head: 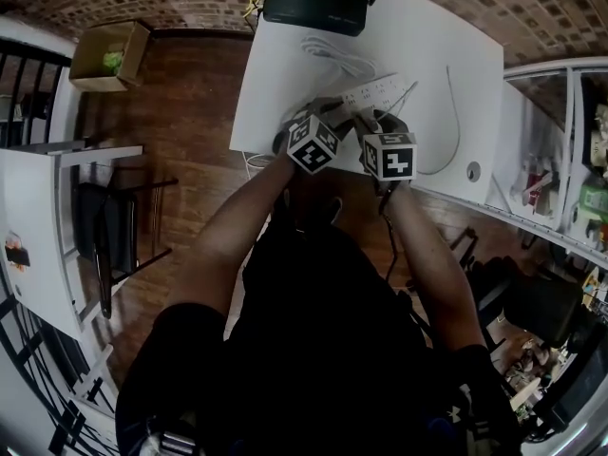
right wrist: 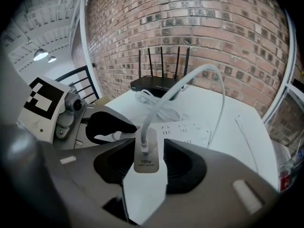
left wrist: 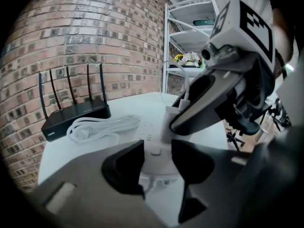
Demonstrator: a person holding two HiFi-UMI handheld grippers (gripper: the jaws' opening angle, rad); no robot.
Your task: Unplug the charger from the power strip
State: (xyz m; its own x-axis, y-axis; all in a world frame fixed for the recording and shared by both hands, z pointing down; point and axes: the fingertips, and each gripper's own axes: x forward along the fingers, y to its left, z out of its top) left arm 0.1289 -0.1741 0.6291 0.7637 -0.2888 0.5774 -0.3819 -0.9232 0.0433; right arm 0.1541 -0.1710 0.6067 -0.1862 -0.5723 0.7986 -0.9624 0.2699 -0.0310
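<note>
A white power strip (head: 385, 90) lies on the white table (head: 285, 84), and a white charger (right wrist: 146, 151) stands plugged into its near end. My right gripper (right wrist: 148, 167) comes down over the charger with both pads against its sides. A white cable (right wrist: 190, 77) arches up from the charger's top. My left gripper (left wrist: 157, 167) is closed round the near end of the strip (left wrist: 156, 151), just in front of the charger (left wrist: 172, 115). In the head view the two grippers sit side by side at the table's front edge, their tips hidden under the marker cubes.
A black router (head: 315, 0) with several antennas stands at the table's far edge by the brick wall. A coiled white cord (head: 337, 57) lies between it and the strip. A thin white wire (head: 446, 131) loops over the right part. Metal shelving (head: 560, 179) stands at the right.
</note>
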